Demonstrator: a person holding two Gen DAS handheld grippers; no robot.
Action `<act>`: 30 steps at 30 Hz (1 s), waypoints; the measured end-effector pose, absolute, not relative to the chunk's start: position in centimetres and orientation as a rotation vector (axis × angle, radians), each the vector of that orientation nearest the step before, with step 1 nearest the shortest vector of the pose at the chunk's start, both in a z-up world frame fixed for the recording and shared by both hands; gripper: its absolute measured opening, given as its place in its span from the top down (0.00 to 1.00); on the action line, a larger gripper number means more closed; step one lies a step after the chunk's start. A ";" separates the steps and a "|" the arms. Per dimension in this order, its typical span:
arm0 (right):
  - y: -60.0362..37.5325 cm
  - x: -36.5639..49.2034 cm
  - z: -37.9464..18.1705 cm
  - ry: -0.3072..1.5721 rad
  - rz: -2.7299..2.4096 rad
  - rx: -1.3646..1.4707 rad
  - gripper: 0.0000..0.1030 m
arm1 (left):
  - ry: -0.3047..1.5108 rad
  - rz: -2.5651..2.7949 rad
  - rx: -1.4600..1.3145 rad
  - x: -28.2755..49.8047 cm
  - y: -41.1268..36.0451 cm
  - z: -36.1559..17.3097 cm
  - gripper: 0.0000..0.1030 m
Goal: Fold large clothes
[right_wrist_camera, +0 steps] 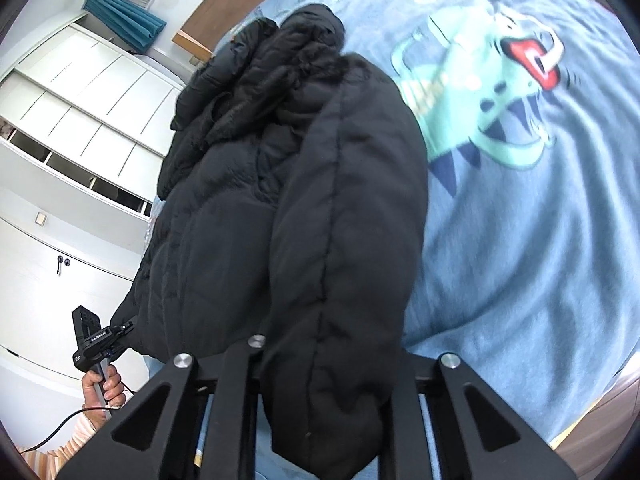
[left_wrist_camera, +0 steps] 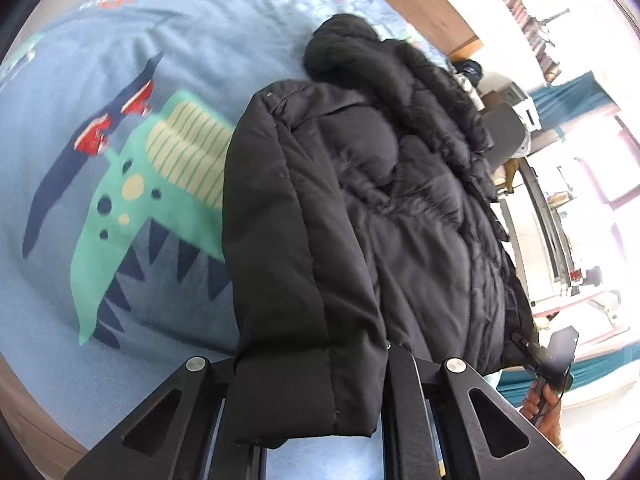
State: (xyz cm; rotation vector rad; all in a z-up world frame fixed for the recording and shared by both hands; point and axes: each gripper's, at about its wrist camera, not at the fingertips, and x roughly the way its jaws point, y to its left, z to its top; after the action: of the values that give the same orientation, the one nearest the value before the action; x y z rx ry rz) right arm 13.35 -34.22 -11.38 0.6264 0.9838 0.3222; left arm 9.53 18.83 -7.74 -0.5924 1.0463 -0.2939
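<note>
Clamping the black jacket (left_wrist_camera: 360,208), left gripper (left_wrist_camera: 316,412) and right gripper (right_wrist_camera: 328,412) grip its sleeves.

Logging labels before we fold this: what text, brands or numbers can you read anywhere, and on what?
White lettering on the other handheld black gripper: too small to read.
Red-orange print on the light blue dinosaur-pattern bedsheet: blurred, unreadable.
Black puffy quilted jacket: no text visible.
</note>
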 end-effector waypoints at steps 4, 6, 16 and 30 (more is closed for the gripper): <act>-34.8 14.1 -9.4 0.928 0.335 0.638 0.86 | 1.022 -0.282 -0.564 10.3 18.7 -6.0 0.89; -34.6 14.7 -8.3 0.902 0.337 0.633 0.86 | 1.004 -0.291 -0.561 11.0 18.4 -4.9 0.90; -36.0 17.6 -2.6 0.775 0.329 0.648 0.86 | 0.881 -0.343 -0.592 14.9 18.8 1.1 0.90; -39.7 27.3 6.9 0.578 0.308 0.690 0.86 | 0.701 -0.381 -0.655 25.9 20.2 10.6 0.90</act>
State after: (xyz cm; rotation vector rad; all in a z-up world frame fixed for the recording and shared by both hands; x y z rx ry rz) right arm 27.26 -39.65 6.90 0.6903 0.5779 0.3076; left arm 25.89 20.25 10.60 -0.6553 0.7014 -0.3811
